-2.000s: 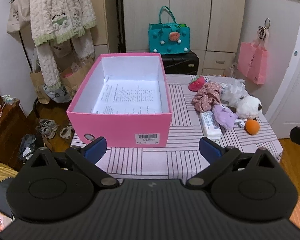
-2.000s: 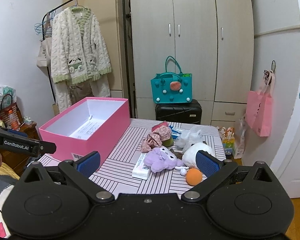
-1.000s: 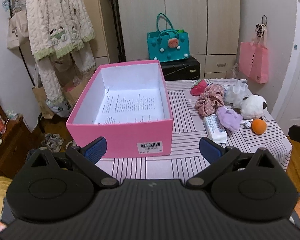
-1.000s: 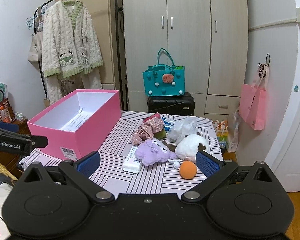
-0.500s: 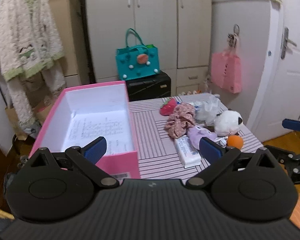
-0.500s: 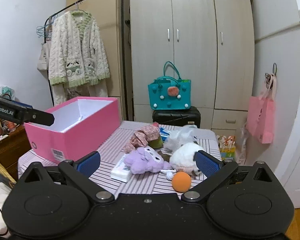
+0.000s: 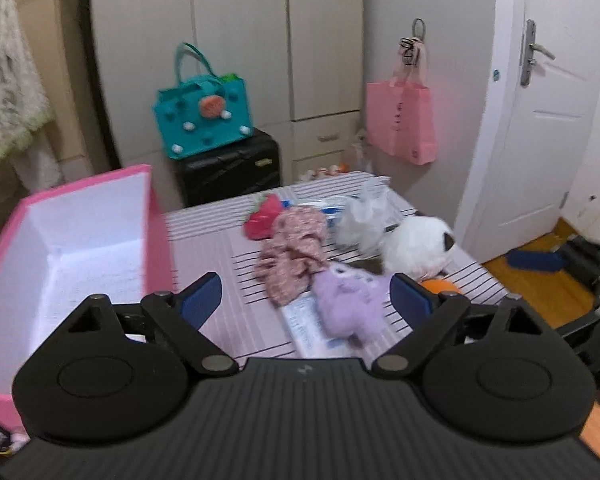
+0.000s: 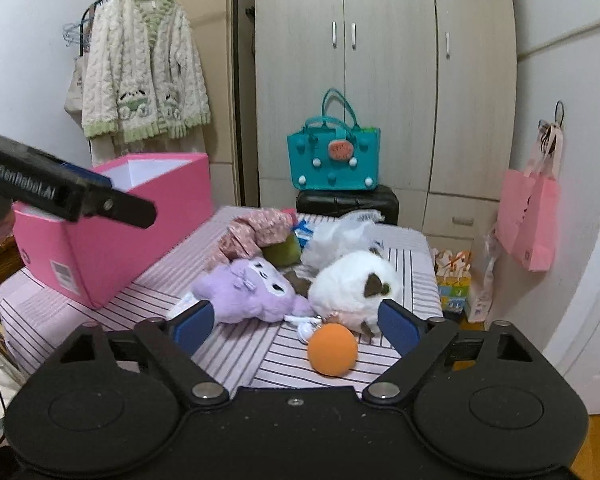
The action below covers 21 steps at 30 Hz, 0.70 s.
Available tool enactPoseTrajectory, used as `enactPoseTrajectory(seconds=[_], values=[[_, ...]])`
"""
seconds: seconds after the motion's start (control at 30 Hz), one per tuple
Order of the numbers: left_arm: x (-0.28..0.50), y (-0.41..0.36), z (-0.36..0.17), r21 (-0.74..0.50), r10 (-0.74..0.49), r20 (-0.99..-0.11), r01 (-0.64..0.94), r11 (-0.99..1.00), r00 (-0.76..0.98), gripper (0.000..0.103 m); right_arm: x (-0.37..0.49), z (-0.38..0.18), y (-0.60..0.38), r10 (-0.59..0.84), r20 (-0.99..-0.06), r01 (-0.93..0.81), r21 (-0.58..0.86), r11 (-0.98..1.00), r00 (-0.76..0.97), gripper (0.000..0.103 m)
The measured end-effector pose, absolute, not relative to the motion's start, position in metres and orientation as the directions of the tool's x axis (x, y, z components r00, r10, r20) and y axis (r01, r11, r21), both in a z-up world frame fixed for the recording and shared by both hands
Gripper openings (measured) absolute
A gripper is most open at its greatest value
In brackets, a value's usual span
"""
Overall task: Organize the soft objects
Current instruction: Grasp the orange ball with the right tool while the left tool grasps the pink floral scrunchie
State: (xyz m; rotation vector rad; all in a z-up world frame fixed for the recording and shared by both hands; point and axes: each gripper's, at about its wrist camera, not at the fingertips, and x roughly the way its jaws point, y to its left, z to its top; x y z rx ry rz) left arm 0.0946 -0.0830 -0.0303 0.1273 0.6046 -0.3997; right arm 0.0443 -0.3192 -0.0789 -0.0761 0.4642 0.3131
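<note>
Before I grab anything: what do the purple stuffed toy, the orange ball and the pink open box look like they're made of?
Purple stuffed toy: plush fabric with a fuzzy, matte pile and soft, rounded edges. Orange ball: smooth and matte with no shine, probably foam or rubber; the look leaves that open. Pink open box: stiff cardboard, judging by its flat walls, crisp corners, white inside and a barcode sticker.

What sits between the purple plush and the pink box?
Only bare striped tablecloth separates the purple plush from the pink box, seen in the right wrist view.

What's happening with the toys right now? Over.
Left hand-held gripper and right hand-held gripper open, closing slightly, empty. Purple plush on table. Pink box empty.
</note>
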Motion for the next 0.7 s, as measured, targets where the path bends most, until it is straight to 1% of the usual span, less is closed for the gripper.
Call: enactPoseTrajectory(seconds=[0.03, 0.1, 0.13, 0.2, 0.33, 0.5, 0.6, 0.67, 0.7], values=[[0.101, -0.087, -0.033, -0.002, -0.336, -0.580, 0.411, 0.912, 0.742, 0.089, 0.049, -0.082, -0.320, 0.278, -0.462, -0.313, 0.001, 0.950, 0.842, 0.086], [0.112, -0.096, -0.038, 0.016, -0.333, -0.585, 0.420, 0.907, 0.740, 0.086, 0.058, -0.088, -0.322, 0.277, -0.479, -0.308, 0.014, 0.951, 0.833, 0.077], [0.117, -0.099, -0.041, 0.025, -0.326, -0.589, 0.420, 0.907, 0.740, 0.085, 0.062, -0.092, -0.324, 0.278, -0.487, -0.304, 0.027, 0.952, 0.828, 0.075], [0.129, -0.106, -0.046, 0.030, -0.311, -0.608, 0.413, 0.910, 0.731, 0.079, 0.073, -0.099, -0.327, 0.276, -0.509, -0.291, 0.052, 0.955, 0.815, 0.075], [0.158, -0.112, -0.058, 0.003, -0.303, -0.657, 0.405, 0.914, 0.690, 0.072, 0.087, -0.114, -0.330, 0.252, -0.531, -0.262, 0.058, 0.963, 0.809, 0.072], [0.185, -0.121, -0.073, 0.002, -0.281, -0.696, 0.393, 0.920, 0.661, 0.059, 0.095, -0.128, -0.327, 0.234, -0.545, -0.262, 0.027, 0.965, 0.805, 0.054], [0.198, -0.127, -0.080, 0.008, -0.264, -0.711, 0.383, 0.924, 0.651, 0.056, 0.099, -0.132, -0.329, 0.242, -0.557, -0.272, 0.030, 0.962, 0.794, 0.050], [0.205, -0.131, -0.084, 0.015, -0.251, -0.714, 0.374, 0.927, 0.653, 0.056, 0.101, -0.135, -0.331, 0.243, -0.570, -0.274, 0.032, 0.961, 0.785, 0.049], [0.207, -0.132, -0.086, 0.020, -0.245, -0.713, 0.369, 0.929, 0.657, 0.056, 0.102, -0.137, -0.332, 0.249, -0.573, -0.276, 0.041, 0.960, 0.781, 0.045]])
